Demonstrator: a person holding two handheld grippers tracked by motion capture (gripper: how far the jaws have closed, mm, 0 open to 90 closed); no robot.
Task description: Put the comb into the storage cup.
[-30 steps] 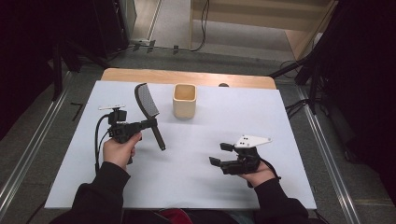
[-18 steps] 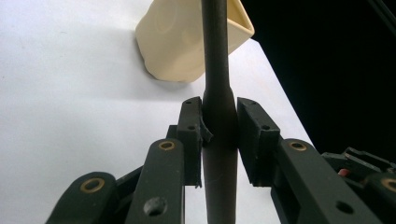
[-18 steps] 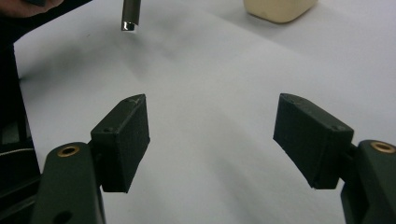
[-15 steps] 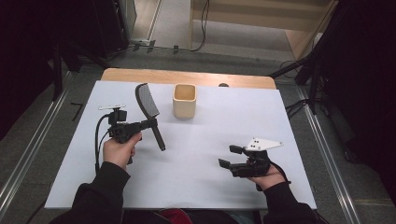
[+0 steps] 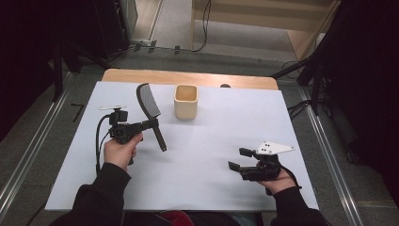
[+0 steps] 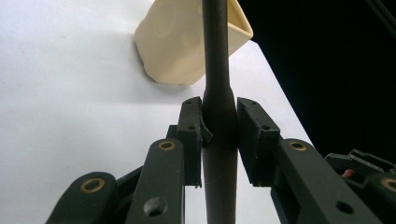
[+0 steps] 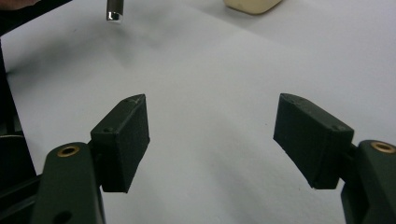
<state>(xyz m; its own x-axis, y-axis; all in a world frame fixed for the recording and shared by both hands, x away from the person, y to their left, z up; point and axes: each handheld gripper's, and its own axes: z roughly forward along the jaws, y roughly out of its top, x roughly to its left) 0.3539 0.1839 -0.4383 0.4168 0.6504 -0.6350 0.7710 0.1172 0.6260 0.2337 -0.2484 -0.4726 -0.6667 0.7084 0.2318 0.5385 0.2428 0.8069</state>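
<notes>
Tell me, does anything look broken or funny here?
One small thing: in the left gripper view, a pad gripping the black brush handle has a torn, curling edge. The cup stands upright, nothing is spilled, and the right gripper is open.

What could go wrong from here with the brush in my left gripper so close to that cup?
The left gripper clamps the brush on its thin handle, partway along, with the wide head up near the cream cup; a quick swing could twist the handle between the pads or knock the cup over. The right gripper stands open over bare sheet, too far off to steady either one.
</notes>
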